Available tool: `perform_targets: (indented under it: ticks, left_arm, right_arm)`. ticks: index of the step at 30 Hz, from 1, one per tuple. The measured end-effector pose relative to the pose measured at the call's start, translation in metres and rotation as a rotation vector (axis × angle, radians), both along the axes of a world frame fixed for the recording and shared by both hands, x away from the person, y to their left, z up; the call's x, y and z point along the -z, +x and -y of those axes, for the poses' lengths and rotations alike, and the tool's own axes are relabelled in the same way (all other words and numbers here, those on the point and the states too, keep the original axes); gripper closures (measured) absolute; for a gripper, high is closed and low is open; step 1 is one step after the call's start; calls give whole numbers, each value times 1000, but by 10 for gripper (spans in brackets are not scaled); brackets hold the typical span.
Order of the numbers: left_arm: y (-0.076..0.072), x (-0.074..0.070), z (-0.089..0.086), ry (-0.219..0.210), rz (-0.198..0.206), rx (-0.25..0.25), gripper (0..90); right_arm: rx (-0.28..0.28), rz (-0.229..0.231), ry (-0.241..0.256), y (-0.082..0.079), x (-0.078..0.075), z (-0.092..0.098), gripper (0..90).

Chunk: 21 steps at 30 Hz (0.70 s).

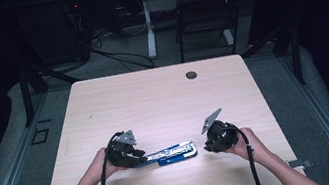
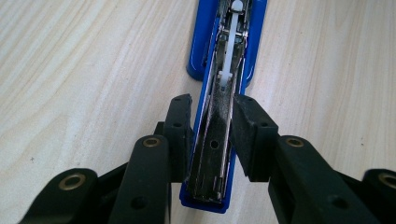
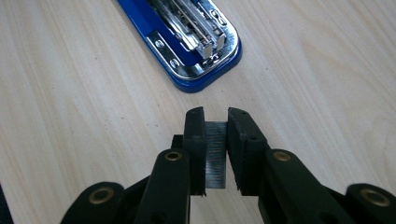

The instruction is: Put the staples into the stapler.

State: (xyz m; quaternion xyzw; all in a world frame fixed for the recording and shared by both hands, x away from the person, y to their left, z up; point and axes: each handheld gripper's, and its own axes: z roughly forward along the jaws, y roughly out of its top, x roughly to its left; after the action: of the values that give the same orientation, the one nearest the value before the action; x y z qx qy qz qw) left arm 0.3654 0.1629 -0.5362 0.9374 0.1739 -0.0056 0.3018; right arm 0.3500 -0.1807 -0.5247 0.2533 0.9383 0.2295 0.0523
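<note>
I've got the left gripper (image 2: pixel 212 126) clamped on the rear of the blue metal stapler (image 2: pixel 219 84), lying opened flat near the front edge of the pale wood table (image 1: pixel 153 99), and the right gripper (image 3: pixel 215 135) pinching a grey strip of staples (image 3: pixel 215 158). Prep looks done; loading is left, w/ the strip just short of the stapler's chrome nose. Its magazine channel lies open w/ a white pusher inside.

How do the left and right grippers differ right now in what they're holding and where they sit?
The left gripper clamps the open blue stapler at one end; the right gripper pinches a strip of staples. The left touches the stapler, whereas the right sits just off its other end. Both are shut on something, low over the table.
</note>
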Motion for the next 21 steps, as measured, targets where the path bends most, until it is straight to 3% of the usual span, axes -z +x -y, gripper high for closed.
perform_targets:
  ticks: [16, 21]
  left_arm:
    - [0, 0, 1, -4, 4, 13, 683]
    - [1, 0, 1, -7, -2, 12, 683]
  right_arm:
    - [-5, 48, 15, 21, -12, -4, 783]
    - [-24, 61, 40, 33, -14, -9, 783]
